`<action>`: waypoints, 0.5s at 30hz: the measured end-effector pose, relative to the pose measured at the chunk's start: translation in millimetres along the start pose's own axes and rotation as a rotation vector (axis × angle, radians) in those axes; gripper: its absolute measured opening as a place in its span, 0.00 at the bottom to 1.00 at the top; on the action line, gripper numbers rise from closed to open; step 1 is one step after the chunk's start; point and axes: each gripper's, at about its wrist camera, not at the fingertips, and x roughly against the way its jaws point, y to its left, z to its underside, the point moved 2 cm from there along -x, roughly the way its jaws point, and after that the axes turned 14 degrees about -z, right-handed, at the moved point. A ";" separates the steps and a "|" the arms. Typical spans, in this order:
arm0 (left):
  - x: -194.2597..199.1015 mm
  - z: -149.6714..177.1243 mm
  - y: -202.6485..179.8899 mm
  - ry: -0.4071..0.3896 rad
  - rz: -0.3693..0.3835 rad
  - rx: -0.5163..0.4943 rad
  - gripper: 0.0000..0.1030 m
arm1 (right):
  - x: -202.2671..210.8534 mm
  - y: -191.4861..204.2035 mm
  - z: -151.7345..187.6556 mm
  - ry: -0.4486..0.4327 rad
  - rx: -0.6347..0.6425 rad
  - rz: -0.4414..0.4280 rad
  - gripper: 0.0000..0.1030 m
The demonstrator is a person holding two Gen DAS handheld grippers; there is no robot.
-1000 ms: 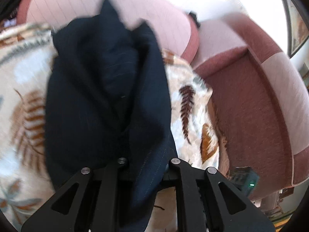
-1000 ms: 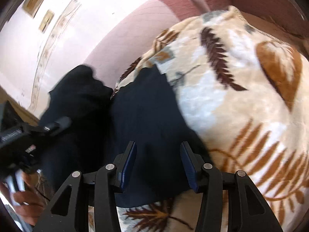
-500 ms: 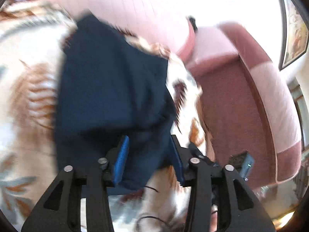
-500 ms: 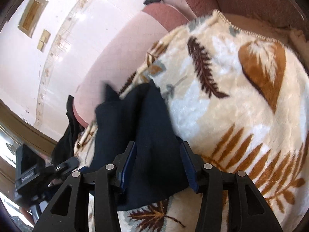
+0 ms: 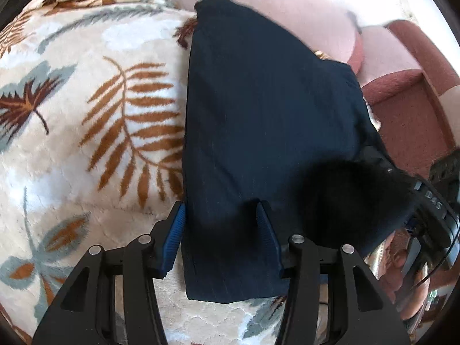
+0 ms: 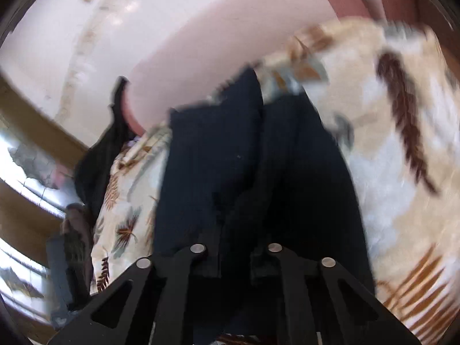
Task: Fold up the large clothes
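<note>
A dark navy garment (image 5: pixel 258 109) lies folded lengthwise on a leaf-patterned cream blanket (image 5: pixel 86 115). My left gripper (image 5: pixel 220 210) is open over its near end, with the cloth lying loose between the blue pads (image 5: pixel 176 224), which do not press on it. At the right edge of the left wrist view, a bunched corner of the garment (image 5: pixel 345 195) is raised in front of the right gripper's body (image 5: pixel 431 201) and a hand (image 5: pixel 402 258). In the right wrist view my right gripper (image 6: pixel 234 248) is closing its jaws on the garment (image 6: pixel 230 158); dark cloth fills the narrow gap and hides the pads.
The blanket (image 6: pixel 388 172) covers a sofa with a pale pink backrest (image 5: pixel 287 0) and a maroon seat (image 5: pixel 411 120) to the right. Another dark cloth (image 6: pixel 97 158) hangs over the sofa's end at the left of the right wrist view.
My left gripper let go of the garment and opened; the cloth now lies flat beneath it. My right gripper went from open to pinching the garment's near edge and raised it.
</note>
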 end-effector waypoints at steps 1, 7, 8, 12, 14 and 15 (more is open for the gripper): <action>1.1 -1.8 1.9 -0.009 -0.003 0.003 0.47 | 6.3 -7.2 0.0 -0.017 -0.018 -0.001 0.07; -14.1 4.6 10.0 0.040 -0.015 0.001 0.48 | 12.8 -77.6 23.4 0.029 -0.260 0.044 0.08; -13.4 5.5 8.9 0.029 -0.020 -0.009 0.48 | 23.6 -71.2 21.2 -0.012 -0.258 0.038 0.18; -9.5 4.8 4.2 0.004 -0.048 -0.036 0.48 | 52.3 -30.4 13.0 -0.117 -0.155 0.016 0.36; -6.7 5.9 2.0 -0.008 -0.064 -0.044 0.48 | 49.3 -11.6 15.6 -0.095 -0.119 -0.036 0.55; -6.5 6.2 1.5 -0.011 -0.070 -0.044 0.48 | 41.3 -3.2 17.6 -0.054 -0.094 -0.051 0.64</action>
